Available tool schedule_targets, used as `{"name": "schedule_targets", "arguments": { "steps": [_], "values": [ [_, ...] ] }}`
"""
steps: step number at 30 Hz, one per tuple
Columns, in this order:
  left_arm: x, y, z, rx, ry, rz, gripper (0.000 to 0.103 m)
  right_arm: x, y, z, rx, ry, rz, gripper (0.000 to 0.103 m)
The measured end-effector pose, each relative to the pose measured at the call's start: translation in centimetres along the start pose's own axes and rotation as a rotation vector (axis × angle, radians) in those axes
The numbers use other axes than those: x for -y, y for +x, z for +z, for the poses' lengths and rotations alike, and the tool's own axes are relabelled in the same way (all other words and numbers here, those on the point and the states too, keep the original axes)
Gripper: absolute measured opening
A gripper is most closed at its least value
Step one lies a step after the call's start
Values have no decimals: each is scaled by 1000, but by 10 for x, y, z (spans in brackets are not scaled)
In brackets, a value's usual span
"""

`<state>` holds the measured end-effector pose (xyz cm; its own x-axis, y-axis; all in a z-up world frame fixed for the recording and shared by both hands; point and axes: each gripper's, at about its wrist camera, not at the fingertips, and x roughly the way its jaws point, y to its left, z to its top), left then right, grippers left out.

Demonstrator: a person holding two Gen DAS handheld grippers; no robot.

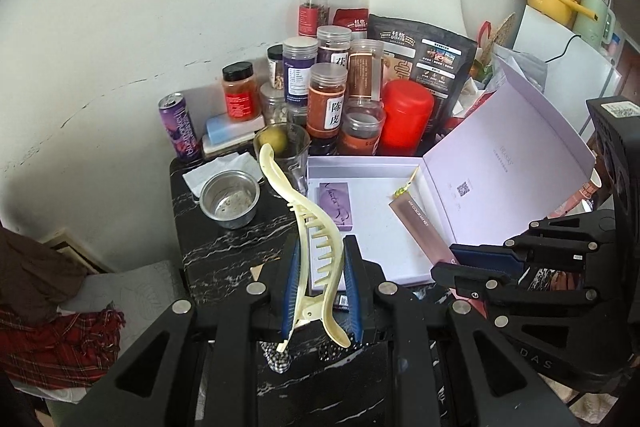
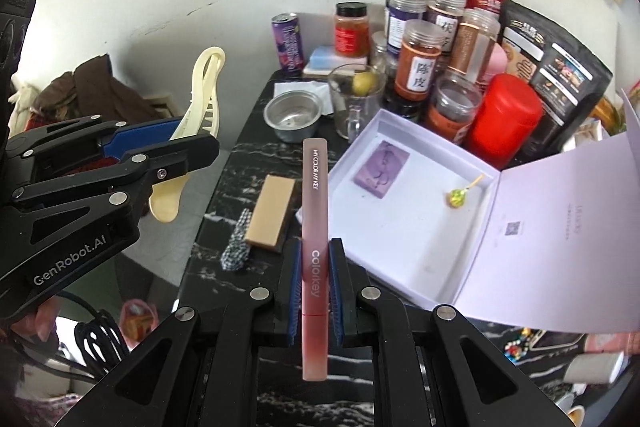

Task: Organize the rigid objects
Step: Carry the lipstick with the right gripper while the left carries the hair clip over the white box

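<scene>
Above the black marble table [image 2: 224, 187], my left gripper [image 1: 318, 279] clenched on the cream hair claw [image 1: 308, 227], my right gripper [image 2: 314, 291] clamping the pink Colorkey box [image 2: 315, 227], open white box [image 2: 360, 151] just beside.

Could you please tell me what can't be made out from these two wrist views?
- Left wrist view: the tan rectangular block is hidden behind the left gripper and its cream plastic hair claw clip.
- Right wrist view: the lower end of the claw clip is covered by the left gripper.
- Both views: fine print inside the lilac cardboard box lid is too small to read.
- Right wrist view: the pink flat Colorkey stick hides the table behind it.
</scene>
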<state>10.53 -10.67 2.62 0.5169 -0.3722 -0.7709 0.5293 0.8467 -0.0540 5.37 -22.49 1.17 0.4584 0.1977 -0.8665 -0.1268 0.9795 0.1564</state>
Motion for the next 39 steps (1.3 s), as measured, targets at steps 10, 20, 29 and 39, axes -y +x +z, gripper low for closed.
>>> {"name": "schedule_targets", "arguments": {
  "steps": [10,20,29,39],
  "values": [
    [9,34,28,-20,13,-25,21,36,7,21,5,47,-32,13],
    [15,77,51,-52,38,-51,21,69,28,38,-8,91,-47,13],
    [25,122,62,-93,61,-92,21,105,51,47,-20,168,-78,13],
    [35,182,55,-180,79,-139,21,141,83,45,-47,247,-126,13]
  ]
}}
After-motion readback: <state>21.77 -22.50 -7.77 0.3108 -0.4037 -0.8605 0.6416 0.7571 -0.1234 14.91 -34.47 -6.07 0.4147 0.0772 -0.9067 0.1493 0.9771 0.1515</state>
